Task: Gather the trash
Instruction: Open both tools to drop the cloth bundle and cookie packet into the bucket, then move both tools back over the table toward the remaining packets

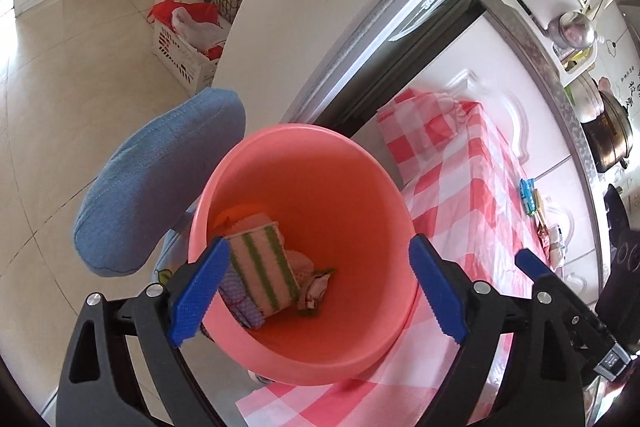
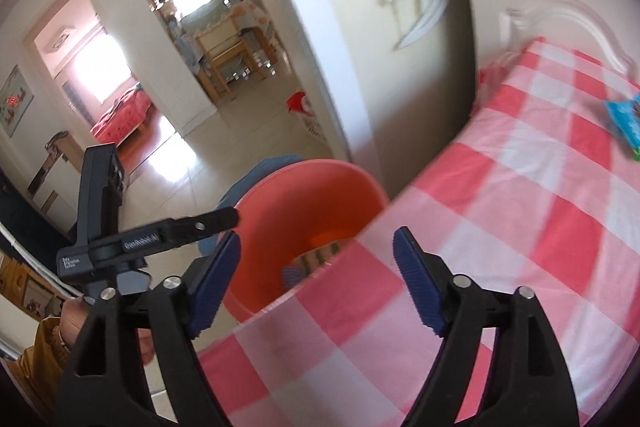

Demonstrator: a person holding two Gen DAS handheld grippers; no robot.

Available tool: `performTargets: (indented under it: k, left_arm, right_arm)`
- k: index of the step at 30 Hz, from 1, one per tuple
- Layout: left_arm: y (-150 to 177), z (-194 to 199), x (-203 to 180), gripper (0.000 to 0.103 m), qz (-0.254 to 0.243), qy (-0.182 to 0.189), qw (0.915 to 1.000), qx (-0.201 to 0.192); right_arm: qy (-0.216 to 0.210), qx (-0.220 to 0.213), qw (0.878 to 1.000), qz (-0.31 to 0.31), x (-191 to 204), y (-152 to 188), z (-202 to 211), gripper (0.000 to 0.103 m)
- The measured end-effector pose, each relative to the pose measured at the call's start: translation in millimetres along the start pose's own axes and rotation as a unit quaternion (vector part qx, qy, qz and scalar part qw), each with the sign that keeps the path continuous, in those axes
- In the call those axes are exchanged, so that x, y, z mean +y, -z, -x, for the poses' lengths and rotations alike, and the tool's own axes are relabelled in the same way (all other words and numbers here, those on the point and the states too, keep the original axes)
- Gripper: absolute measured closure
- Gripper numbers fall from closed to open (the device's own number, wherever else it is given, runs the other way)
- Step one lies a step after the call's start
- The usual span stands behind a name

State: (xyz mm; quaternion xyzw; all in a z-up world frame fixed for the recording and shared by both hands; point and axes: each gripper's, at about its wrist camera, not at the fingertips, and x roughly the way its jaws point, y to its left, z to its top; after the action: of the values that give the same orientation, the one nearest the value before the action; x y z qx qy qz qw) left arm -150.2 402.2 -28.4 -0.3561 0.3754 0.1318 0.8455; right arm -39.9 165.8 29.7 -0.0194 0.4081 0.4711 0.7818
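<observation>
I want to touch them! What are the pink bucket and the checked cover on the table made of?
The round salmon-pink bucket looks like smooth moulded plastic: even colour, soft sheen, thin rounded rim. The red-and-white checked table cover looks like thin plastic sheet or oilcloth, slightly glossy and creased at the corner; it could be cloth.

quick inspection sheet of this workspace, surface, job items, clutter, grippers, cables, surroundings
surface: table under a red and white checked cloth, creased at the far end
job's things: pink bin beside the table edge, holding a green-striped sponge, a purple checked piece and crumpled scraps; blue wrapper and more small trash left on the cloth
clutter: blue cushioned chair back beside the bin
grippers: left gripper open above the bin, empty; right gripper open over the table edge, empty
cables: nothing seen
surroundings: white cabinet door, counter with pots and dishes, laundry basket on a tiled floor
</observation>
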Motion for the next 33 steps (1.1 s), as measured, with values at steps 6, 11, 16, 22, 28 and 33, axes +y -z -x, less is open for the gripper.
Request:
performTargets:
  k: [6, 11, 16, 22, 28, 33]
  left_arm:
    - [3, 5, -16, 0.013, -0.011, -0.003, 0.9999, 0.005]
    - [8, 13, -38, 0.013, -0.034, 0.002, 0.9994, 0.006]
    - [15, 17, -64, 0.013, -0.059, 0.004, 0.9982, 0.009]
    - [26, 20, -104, 0.012, -0.094, 0.006, 0.9954, 0.017]
    - [37, 25, -147, 0.012, -0.135, 0.005, 0.9907, 0.017]
    - [42, 21, -195, 0.012, -0.171, 0.014, 0.9851, 0.016]
  right_arm:
    - [0.002, -0.032, 0.998, -0.047, -32, 7, 31, 0.021]
    - [0.004, -0.056, 0.996, -0.071, -52, 15, 49, 0.021]
    - [-0.002, -0.077, 0.992, -0.099, -73, 29, 72, 0.021]
    - [-0.003, -0.113, 0.985, -0.128, -99, 40, 111, 0.021]
    - [0.001, -0.162, 0.974, -0.161, -136, 48, 153, 0.021]
    - [0.014, -0.199, 0.961, -0.194, -176, 57, 188, 0.021]
